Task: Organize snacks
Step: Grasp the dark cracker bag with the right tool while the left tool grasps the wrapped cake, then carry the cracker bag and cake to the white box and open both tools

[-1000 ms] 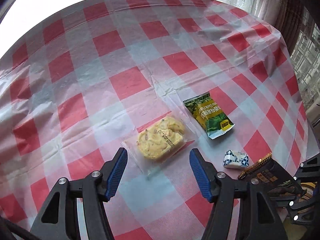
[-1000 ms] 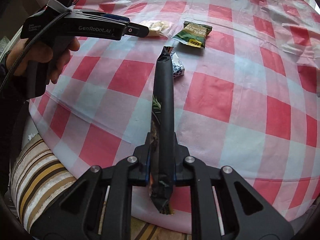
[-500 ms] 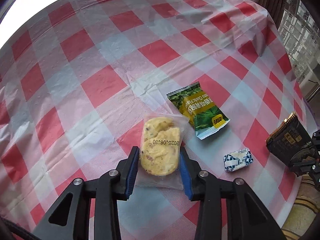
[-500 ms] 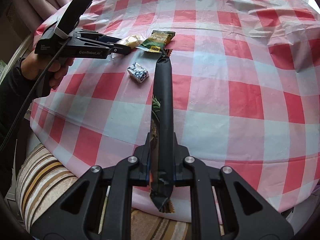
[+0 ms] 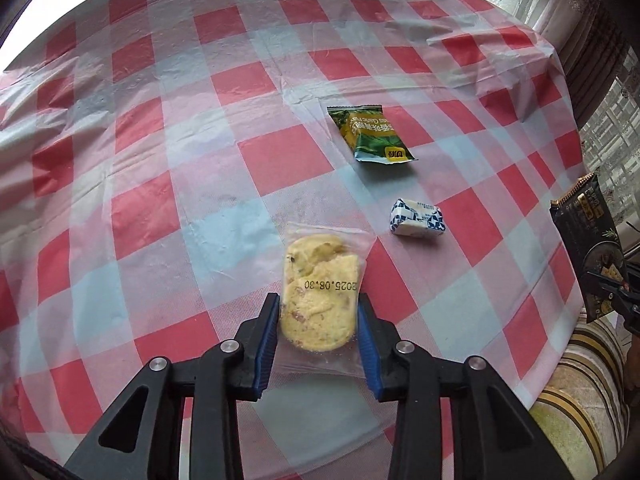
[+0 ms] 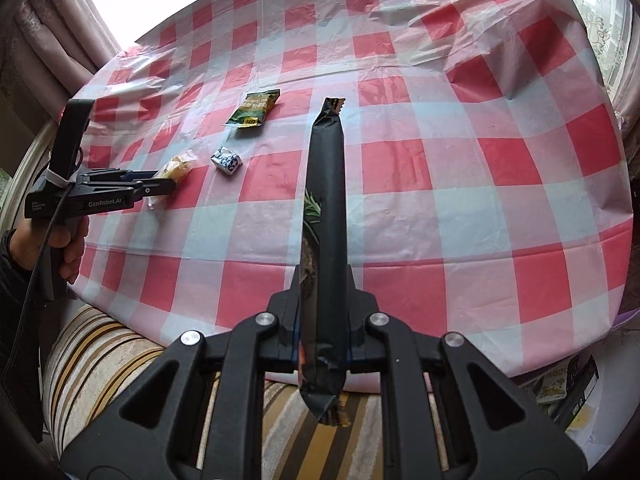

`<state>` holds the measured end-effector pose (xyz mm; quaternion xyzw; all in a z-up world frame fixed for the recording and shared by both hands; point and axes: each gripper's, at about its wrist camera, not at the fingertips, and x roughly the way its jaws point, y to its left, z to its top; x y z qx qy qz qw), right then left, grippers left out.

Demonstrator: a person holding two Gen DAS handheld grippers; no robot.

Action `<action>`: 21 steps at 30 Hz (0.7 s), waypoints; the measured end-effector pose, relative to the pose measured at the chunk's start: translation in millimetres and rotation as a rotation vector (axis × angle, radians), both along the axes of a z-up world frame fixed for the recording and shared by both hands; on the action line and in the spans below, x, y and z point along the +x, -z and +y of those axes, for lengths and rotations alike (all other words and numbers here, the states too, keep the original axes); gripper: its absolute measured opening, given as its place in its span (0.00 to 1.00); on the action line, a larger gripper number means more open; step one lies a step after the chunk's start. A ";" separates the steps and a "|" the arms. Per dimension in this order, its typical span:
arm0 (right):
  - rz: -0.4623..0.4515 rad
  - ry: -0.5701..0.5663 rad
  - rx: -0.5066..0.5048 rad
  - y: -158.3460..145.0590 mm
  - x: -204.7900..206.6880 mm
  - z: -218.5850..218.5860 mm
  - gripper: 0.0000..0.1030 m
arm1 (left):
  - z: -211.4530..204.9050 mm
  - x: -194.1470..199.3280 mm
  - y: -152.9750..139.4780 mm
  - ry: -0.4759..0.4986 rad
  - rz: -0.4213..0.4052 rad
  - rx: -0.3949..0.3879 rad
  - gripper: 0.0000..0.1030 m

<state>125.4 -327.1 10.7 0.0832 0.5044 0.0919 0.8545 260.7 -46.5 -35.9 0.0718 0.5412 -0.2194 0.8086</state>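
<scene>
My left gripper (image 5: 318,312) is shut on a clear-wrapped yellow cookie (image 5: 318,300) and holds it just above the checked tablecloth (image 5: 160,160). It shows in the right wrist view (image 6: 160,190) with the cookie (image 6: 176,168). A green snack packet (image 5: 370,134) and a small blue-and-white candy (image 5: 418,222) lie farther ahead to the right; both also show in the right wrist view, the packet (image 6: 254,112) and the candy (image 6: 227,161). My right gripper (image 6: 322,320) is shut on a long black snack pack (image 6: 326,208), held edge-on over the table's near edge; the pack shows at the far right of the left wrist view (image 5: 588,232).
The round table's near edge (image 6: 280,320) drops to a striped cushion (image 6: 100,352) below. Curtains (image 6: 52,28) hang at the back left and a window side (image 5: 608,128) lies to the right. Boxes (image 6: 568,384) lie on the floor at lower right.
My left gripper has closed on the cookie and drawn it back toward me, away from the green packet. My right gripper, still holding the black pack, has pulled back and swung right.
</scene>
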 end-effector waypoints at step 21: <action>-0.057 0.242 -0.028 -11.2 -77.4 -117.6 0.17 | -186.5 -117.4 -83.3 0.341 -0.049 -0.181 0.36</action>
